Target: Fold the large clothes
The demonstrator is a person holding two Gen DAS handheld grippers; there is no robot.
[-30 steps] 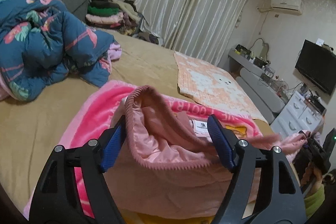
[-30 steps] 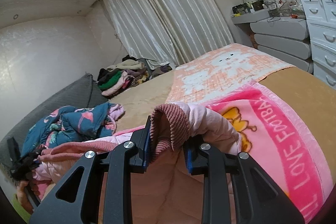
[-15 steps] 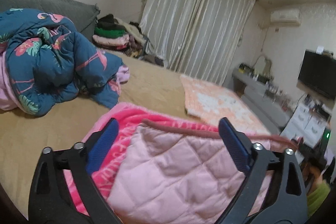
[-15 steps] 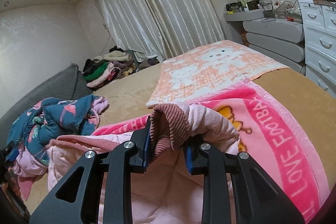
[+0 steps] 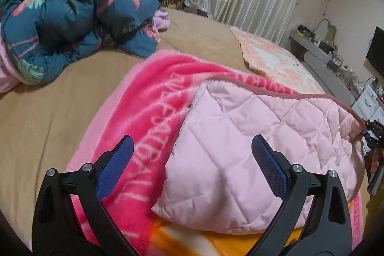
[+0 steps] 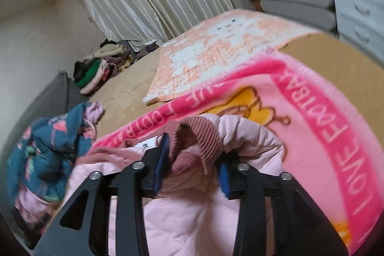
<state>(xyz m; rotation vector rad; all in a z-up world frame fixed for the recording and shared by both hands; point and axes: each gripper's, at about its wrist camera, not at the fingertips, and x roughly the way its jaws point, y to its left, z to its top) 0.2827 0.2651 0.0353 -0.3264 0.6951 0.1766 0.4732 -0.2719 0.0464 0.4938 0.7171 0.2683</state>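
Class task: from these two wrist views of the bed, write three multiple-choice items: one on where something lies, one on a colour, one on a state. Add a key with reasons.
1. The pink quilted garment lies on:
A. the pink lettered blanket
B. the blue floral duvet
C. the floor

2. The garment's ribbed trim is:
A. green
B. dusty rose
C. black

3. The left hand-held gripper is:
A. shut on the garment
B. open, holding nothing
C. shut on the duvet

Key:
1 A, blanket shows around and under it.
2 B, rose ribbing edges the fabric.
3 B, both pads stand wide apart, gripping nothing.
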